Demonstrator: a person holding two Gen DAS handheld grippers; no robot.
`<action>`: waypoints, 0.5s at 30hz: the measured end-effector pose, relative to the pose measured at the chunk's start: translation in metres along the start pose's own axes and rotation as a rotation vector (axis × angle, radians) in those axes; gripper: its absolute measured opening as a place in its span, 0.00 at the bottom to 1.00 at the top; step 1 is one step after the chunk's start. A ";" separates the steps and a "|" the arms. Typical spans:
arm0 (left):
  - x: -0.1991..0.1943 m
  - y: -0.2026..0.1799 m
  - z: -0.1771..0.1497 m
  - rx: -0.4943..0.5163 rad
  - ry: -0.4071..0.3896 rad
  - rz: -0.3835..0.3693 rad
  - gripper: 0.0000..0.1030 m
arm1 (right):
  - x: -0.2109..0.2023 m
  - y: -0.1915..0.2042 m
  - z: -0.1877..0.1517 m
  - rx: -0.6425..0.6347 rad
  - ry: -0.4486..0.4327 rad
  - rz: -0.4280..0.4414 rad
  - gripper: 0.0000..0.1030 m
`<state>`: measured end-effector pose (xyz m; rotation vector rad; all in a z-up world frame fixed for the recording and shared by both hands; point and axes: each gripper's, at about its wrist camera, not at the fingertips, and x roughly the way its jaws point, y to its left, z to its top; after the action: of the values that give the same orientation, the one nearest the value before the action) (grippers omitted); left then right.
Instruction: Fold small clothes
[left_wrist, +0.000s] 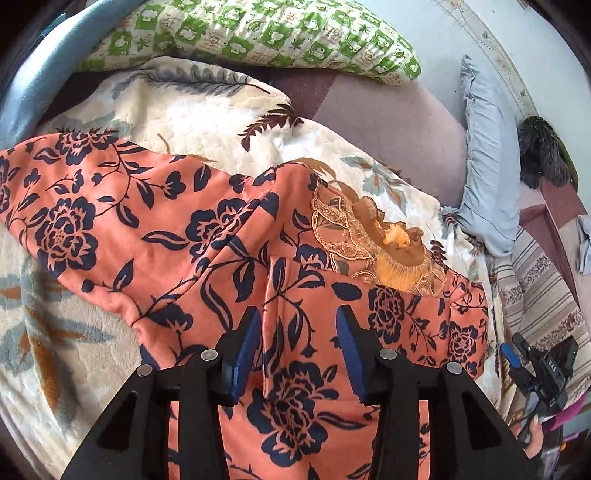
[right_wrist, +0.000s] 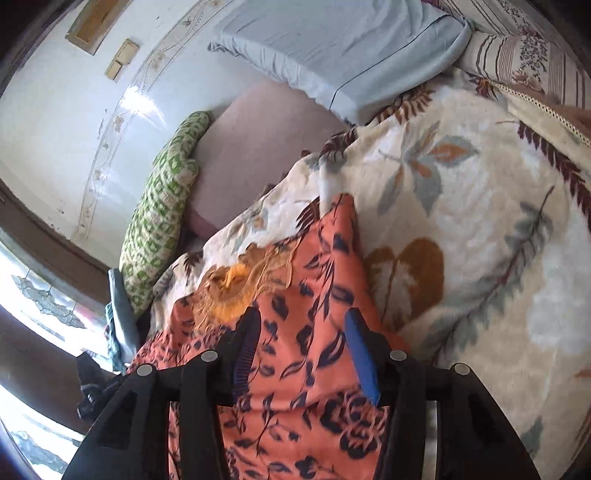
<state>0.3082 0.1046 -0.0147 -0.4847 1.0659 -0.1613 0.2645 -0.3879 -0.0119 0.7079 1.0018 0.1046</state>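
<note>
An orange garment with a dark blue flower print (left_wrist: 207, 236) lies spread on a cream leaf-print blanket (left_wrist: 192, 110). Its neck has an orange lace ruffle (left_wrist: 384, 243). My left gripper (left_wrist: 299, 325) is open just above the garment's middle, with a raised fold of cloth running between its blue pads. In the right wrist view the same garment (right_wrist: 314, 295) lies under my right gripper (right_wrist: 301, 325), which is open, its fingers standing to either side of the cloth. The ruffle (right_wrist: 229, 291) lies just left of it. The right gripper also shows at the right edge of the left wrist view (left_wrist: 543, 369).
A green checked pillow (left_wrist: 280, 37) lies at the back near the wall. A pale blue pillow (left_wrist: 487, 162) and a striped cover (left_wrist: 539, 295) lie at the right. A pink mattress (left_wrist: 391, 122) shows between them. A dark furry thing (left_wrist: 543, 155) sits at the far right.
</note>
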 end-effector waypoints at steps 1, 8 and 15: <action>0.009 -0.005 0.003 -0.003 0.023 -0.005 0.40 | 0.014 -0.003 0.008 0.012 0.004 -0.032 0.48; 0.060 -0.060 0.003 0.166 -0.001 0.158 0.40 | 0.082 -0.016 0.021 -0.062 0.032 -0.290 0.22; 0.090 -0.071 0.000 0.245 0.032 0.275 0.35 | 0.056 -0.022 0.020 -0.039 0.004 -0.203 0.30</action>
<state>0.3589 0.0101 -0.0541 -0.1131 1.1162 -0.0544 0.3069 -0.3927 -0.0594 0.5674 1.0675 -0.0509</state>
